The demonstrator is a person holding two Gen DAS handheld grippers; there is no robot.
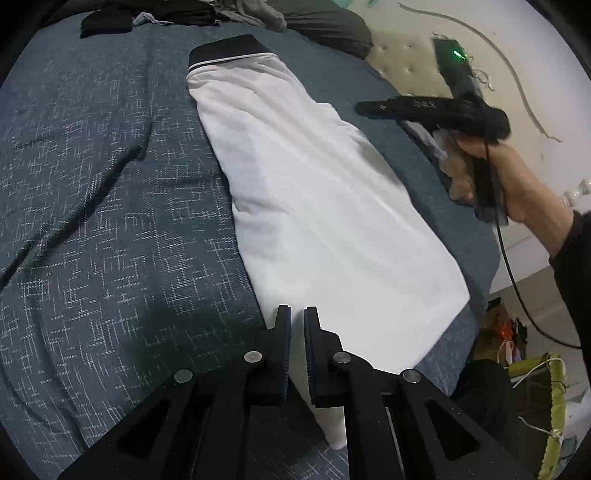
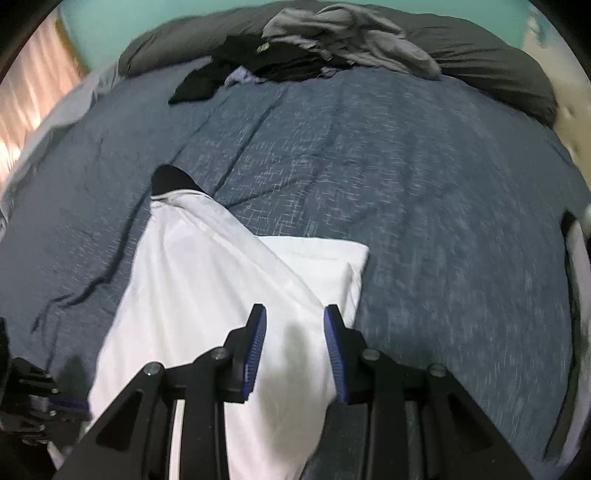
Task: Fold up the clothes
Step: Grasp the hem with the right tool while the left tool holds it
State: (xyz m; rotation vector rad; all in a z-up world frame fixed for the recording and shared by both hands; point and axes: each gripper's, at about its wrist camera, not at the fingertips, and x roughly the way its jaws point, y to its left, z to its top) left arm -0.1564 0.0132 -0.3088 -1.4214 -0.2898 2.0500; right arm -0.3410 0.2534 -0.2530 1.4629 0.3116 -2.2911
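A white shirt with a black collar point(image 1: 314, 192) lies folded into a long strip on the blue bedspread point(image 1: 92, 203). My left gripper point(image 1: 297, 317) sits at the shirt's near hem, its jaws nearly closed with a thin gap, and white cloth runs down between them. My right gripper point(image 2: 295, 317) is open and hovers over the white shirt point(image 2: 207, 280), nothing between its fingers. In the left wrist view the right gripper point(image 1: 369, 109) is held in a hand above the bed's right side.
A heap of dark and grey clothes point(image 2: 332, 44) lies at the far end of the bed by a dark pillow point(image 2: 498, 74). A black garment point(image 1: 105, 24) lies apart. The bed's right edge drops to a cluttered floor point(image 1: 517, 332). A padded headboard point(image 1: 402, 62) stands at the right.
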